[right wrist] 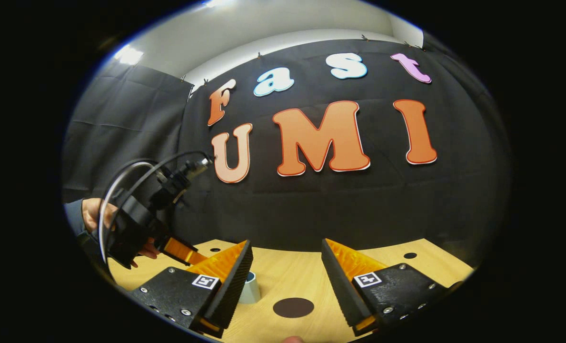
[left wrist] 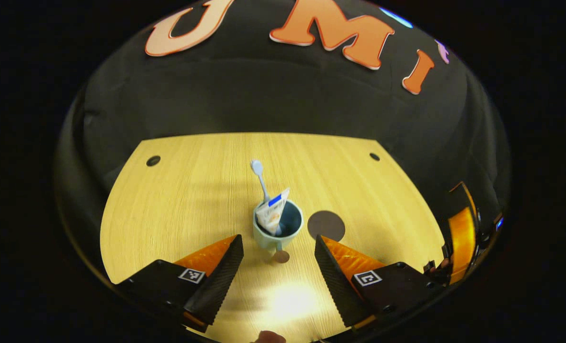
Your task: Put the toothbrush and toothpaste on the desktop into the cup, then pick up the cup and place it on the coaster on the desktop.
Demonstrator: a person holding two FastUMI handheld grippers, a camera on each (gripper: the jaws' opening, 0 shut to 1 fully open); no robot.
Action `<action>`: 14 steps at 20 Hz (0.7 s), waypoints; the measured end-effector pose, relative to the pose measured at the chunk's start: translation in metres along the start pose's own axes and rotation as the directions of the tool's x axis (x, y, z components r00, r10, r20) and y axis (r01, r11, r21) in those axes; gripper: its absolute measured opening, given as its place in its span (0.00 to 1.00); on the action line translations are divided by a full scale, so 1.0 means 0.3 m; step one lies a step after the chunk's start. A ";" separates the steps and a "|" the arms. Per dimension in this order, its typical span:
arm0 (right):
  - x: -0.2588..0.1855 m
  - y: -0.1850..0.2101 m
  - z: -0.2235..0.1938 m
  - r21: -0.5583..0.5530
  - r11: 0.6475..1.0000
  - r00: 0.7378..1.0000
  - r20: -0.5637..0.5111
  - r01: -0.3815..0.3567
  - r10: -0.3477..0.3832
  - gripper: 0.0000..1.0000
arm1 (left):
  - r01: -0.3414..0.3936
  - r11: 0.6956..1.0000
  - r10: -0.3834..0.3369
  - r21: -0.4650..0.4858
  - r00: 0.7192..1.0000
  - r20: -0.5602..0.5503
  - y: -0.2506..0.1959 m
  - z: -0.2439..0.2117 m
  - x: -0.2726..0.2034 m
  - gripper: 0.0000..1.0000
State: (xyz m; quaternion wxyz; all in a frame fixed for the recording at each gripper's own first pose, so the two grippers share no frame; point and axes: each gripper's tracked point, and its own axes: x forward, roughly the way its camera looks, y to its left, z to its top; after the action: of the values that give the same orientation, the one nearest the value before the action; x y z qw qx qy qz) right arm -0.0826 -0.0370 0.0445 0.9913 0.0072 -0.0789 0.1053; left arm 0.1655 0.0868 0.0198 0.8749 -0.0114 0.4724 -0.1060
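In the left gripper view, the left gripper point(left wrist: 279, 259) has its fingers spread wide and grasping nothing. The cup point(left wrist: 278, 227) stands upright straight ahead of the gap between them, about midway across the surface point(left wrist: 178, 200), its handle turned back toward the fingers. The toothbrush point(left wrist: 260, 178) stands in the cup, its long axis near vertical with the head up and leaning toward the far edge. The toothpaste tube point(left wrist: 273, 214) leans in beside it. The dark round coaster point(left wrist: 326, 225) lies just right of the cup, apart from it. This gripper looks the nearer one for the lift.

In the right gripper view, the right gripper point(right wrist: 286, 281) is likewise released and empty. The cup point(right wrist: 250, 288) peeks from behind its left finger, and the coaster point(right wrist: 293, 307) lies near the gap.
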 end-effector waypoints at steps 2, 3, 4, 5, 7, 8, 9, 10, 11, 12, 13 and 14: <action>-0.034 -0.023 0.006 -0.020 1.000 1.000 0.008 0.005 -0.005 0.89 | -0.033 0.999 0.033 0.003 0.996 -0.079 0.011 -0.010 0.033 0.97; -0.050 -0.033 0.003 -0.033 0.999 1.000 0.007 0.008 -0.008 0.89 | -0.046 0.999 0.046 0.005 0.991 -0.122 0.017 -0.037 0.045 0.97; -0.068 -0.041 -0.003 -0.046 0.999 1.000 0.007 0.012 -0.012 0.95 | -0.068 0.998 0.070 0.014 0.984 -0.162 0.036 -0.059 0.061 0.97; -0.086 -0.051 -0.010 -0.060 0.998 1.000 0.014 0.021 -0.020 0.90 | -0.095 0.995 0.097 0.019 0.975 -0.199 0.054 -0.074 0.065 0.98; -0.112 -0.078 -0.047 -0.082 0.996 0.999 0.011 0.046 -0.046 0.90 | -0.105 0.994 0.107 0.018 0.966 -0.234 0.062 -0.083 0.101 1.00; -0.120 -0.086 -0.074 -0.085 0.995 0.999 -0.003 0.051 -0.052 0.90 | -0.105 0.994 0.107 0.022 0.959 -0.261 0.060 -0.092 0.110 1.00; -0.130 -0.086 -0.101 -0.086 0.995 0.998 -0.021 0.050 -0.052 0.90 | -0.106 0.994 0.111 0.032 0.954 -0.279 0.057 -0.096 0.121 0.93; -0.137 -0.088 -0.120 -0.085 0.995 0.998 -0.035 0.047 -0.051 0.90 | -0.112 0.993 0.121 0.047 0.946 -0.300 0.054 -0.101 0.131 0.98; -0.140 -0.089 -0.130 -0.083 0.995 0.998 -0.040 0.046 -0.050 0.90 | -0.116 0.992 0.127 0.055 0.941 -0.314 0.050 -0.104 0.143 0.95; -0.144 -0.093 -0.134 -0.081 0.995 0.998 -0.040 0.051 -0.055 0.90 | -0.122 0.991 0.135 0.060 0.933 -0.334 0.047 -0.110 0.156 0.93; -0.147 -0.099 -0.144 -0.079 0.995 0.997 -0.041 0.055 -0.058 0.91 | -0.126 0.990 0.141 0.065 0.928 -0.346 0.045 -0.108 0.166 1.00; -0.152 -0.101 -0.152 -0.076 0.996 0.997 -0.041 0.055 -0.058 0.91 | -0.126 0.990 0.141 0.066 0.924 -0.357 0.038 -0.106 0.174 0.94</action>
State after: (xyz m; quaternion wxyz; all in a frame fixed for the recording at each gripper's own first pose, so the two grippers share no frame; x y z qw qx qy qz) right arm -0.1131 -0.0747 -0.0076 0.9949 -0.0299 -0.0611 0.0742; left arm 0.1687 0.0902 -0.0422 0.7787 0.0585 0.6221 -0.0564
